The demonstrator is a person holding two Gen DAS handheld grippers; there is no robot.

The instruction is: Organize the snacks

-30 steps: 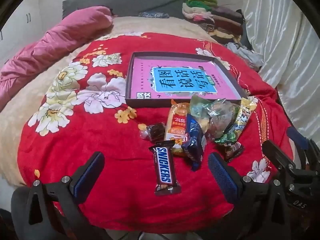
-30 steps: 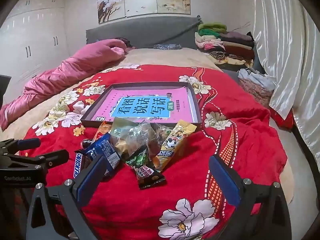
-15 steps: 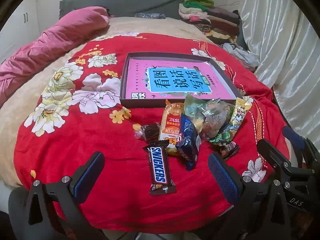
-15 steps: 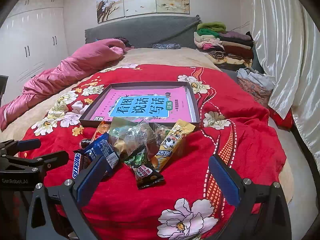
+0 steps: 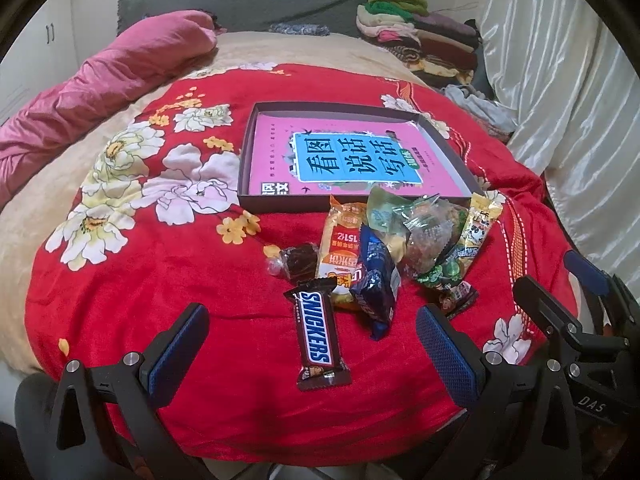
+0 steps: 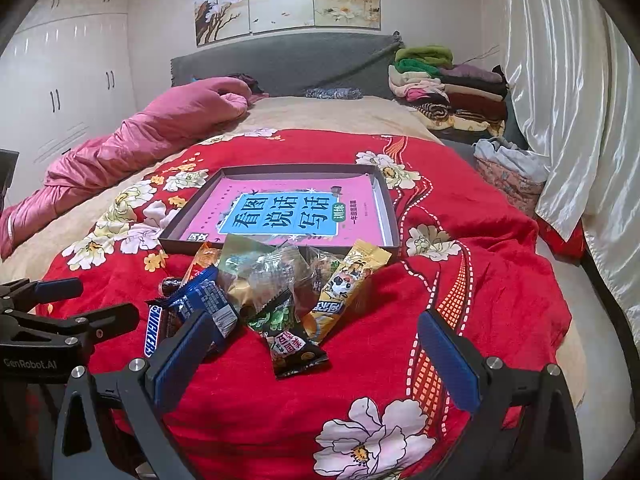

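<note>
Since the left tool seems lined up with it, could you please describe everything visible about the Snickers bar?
The Snickers bar is a small bar in a glossy brown wrapper with white-and-blue lettering and crimped ends, apparently sealed. It lies flat on the red floral blanket, lengthwise toward the camera, nearest of the snacks. Its far end touches or overlaps the orange packet; the blue packet lies just beside it. The left tool is open and not touching it.

L gripper (image 5: 312,354) over Snickers (image 5: 318,334), empty.

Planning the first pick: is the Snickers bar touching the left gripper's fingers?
Apart. The left wrist view shows the Snickers bar lying between the open left gripper fingers, red blanket visible on both sides.
</note>
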